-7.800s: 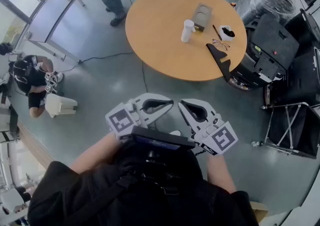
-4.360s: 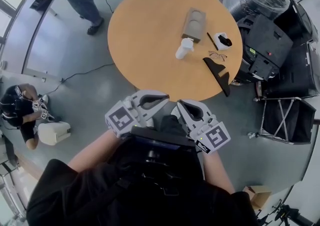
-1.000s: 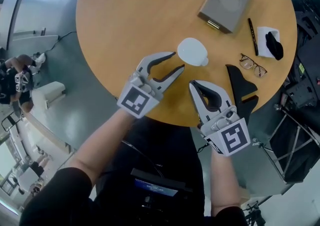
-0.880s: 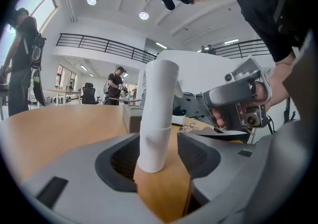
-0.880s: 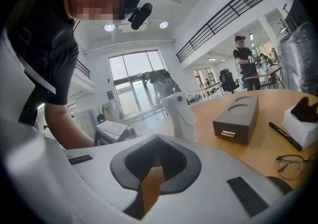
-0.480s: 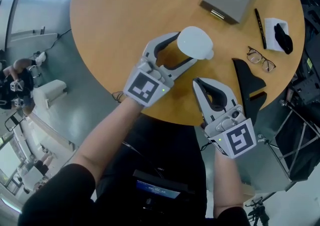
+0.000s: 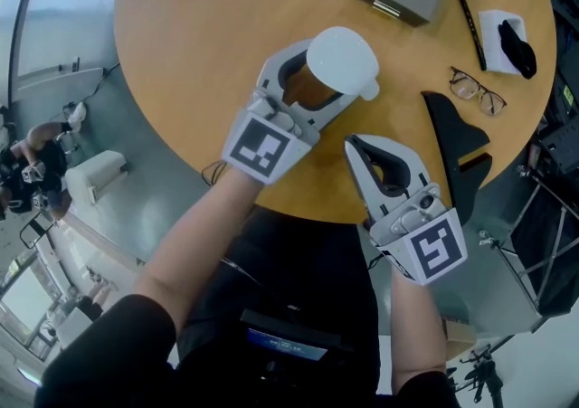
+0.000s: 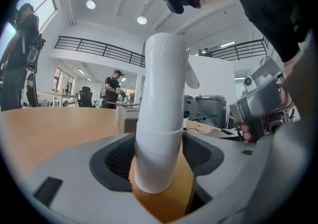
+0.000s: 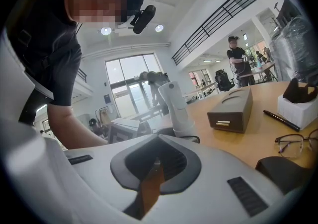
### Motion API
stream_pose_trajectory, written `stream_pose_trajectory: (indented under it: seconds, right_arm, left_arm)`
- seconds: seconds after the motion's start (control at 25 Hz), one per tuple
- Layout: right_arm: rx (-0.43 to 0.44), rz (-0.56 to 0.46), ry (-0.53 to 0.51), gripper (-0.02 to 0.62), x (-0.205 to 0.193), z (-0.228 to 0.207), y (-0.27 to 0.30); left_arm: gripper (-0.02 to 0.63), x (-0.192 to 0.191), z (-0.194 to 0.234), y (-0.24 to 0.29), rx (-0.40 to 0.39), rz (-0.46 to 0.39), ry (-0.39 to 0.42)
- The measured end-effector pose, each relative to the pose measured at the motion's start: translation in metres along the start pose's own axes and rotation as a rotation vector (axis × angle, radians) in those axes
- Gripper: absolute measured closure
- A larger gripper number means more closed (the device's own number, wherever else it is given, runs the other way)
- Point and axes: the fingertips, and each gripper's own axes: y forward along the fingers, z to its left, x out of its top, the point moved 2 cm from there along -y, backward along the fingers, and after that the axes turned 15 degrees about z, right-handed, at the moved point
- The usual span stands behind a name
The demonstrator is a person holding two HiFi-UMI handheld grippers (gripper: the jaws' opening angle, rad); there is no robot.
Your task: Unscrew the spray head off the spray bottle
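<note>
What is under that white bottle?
The bottle stands on the wooden table, between the left gripper's jaws, which have just been opening and stand clear of it. From above, its spray head covers its foot, so the spot beneath cannot be seen.

Round wooden table [image 7: 194, 35] (grey floor [image 7: 98, 112])
</note>
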Motion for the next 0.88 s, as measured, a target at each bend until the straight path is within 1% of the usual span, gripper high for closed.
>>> stream_pose_trajectory:
  seconds: [0.28,0.4,0.52,0.64,0.88]
  right_arm:
    - [-0.006,0.0,0.025,0.591,-0.008,-0.002,-0.001]
    - [-0.005,0.0,0.028,0.591,-0.007,-0.002,-0.001]
    - [-0.005,-0.003,0.025,0.591,-0.004,-0.003,-0.002]
    - [-0.002,-0.006,0.016,0.591,0.002,0.002,-0.007]
    - [0.005,-0.018,-0.018,0.591,0.034,0.019,-0.03]
  left_arm:
    - [0.291,0.006,0.003,0.011,0.024,-0.016,0.004]
    - [0.296,0.008,0.002,0.011,0.024,-0.025,0.038]
    - [0.301,0.013,-0.003,0.008,0.006,-0.03,0.075]
    - [0.301,0.023,-0.01,-0.004,-0.018,-0.031,0.092]
    - [0.301,0.057,-0.021,-0.039,-0.028,-0.01,0.071]
